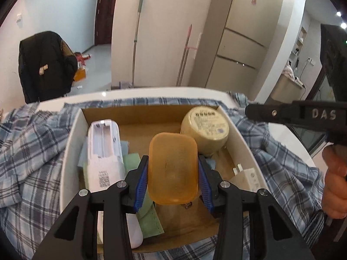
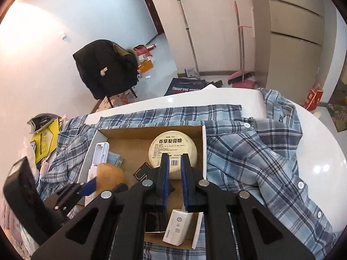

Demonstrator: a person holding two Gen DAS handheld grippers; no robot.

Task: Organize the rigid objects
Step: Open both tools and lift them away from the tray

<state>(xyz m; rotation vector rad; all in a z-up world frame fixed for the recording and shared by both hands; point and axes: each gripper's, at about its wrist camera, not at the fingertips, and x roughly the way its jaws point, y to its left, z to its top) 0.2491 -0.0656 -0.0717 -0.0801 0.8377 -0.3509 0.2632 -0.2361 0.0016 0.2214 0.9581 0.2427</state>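
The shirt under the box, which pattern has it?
Blue and white plaid shirt; right wrist view shows it best.

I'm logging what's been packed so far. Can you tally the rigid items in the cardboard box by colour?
Orange: 1, the soap-box case, held over the box in the left hand-held gripper
Cream: 1, the round tin
White: 2, the remote-style device and the charger plug
Black: 1, the small carton
Total: 5

left gripper (image 1: pixel 172 171): jaws clamped, tilted down | right gripper (image 2: pixel 174 182): jaws closed, empty
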